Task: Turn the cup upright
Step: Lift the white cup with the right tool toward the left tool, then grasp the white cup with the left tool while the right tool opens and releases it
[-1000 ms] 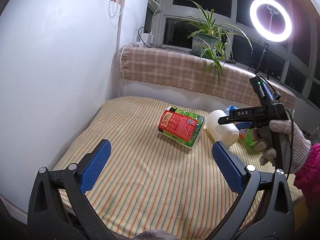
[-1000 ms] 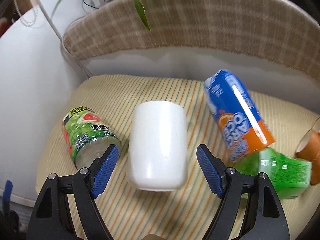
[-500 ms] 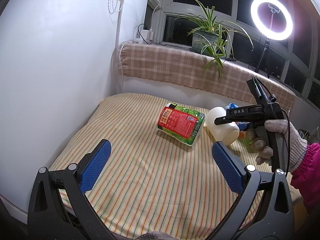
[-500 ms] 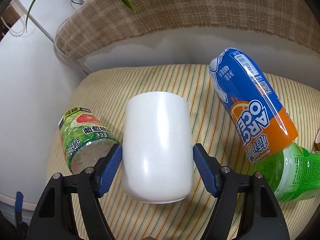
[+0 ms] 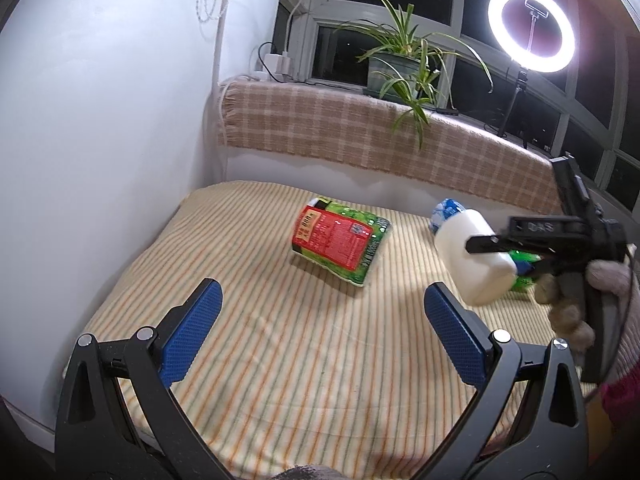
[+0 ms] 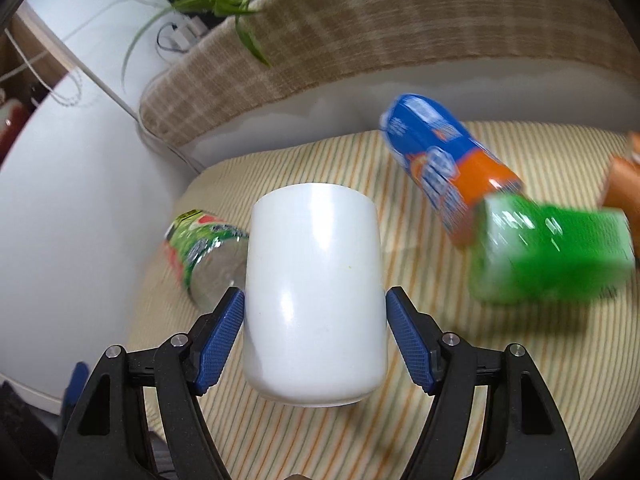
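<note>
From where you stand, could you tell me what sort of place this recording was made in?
Probably a room in someone's home, by a window bay at night. A potted spider plant stands on a sill draped with a checked cloth, a striped cloth covers the work surface, and a ring light suggests a home recording setup.

A: What can't you make out in the right wrist view?
B: The green packet [image 6: 550, 250] is motion-blurred, its print unreadable; the orange object [image 6: 622, 178] is cut by the right edge.
A: And the left wrist view?
B: The blue-and-orange bottle [image 5: 446, 214] hides mostly behind the white ceramic cup [image 5: 472, 258].
</note>
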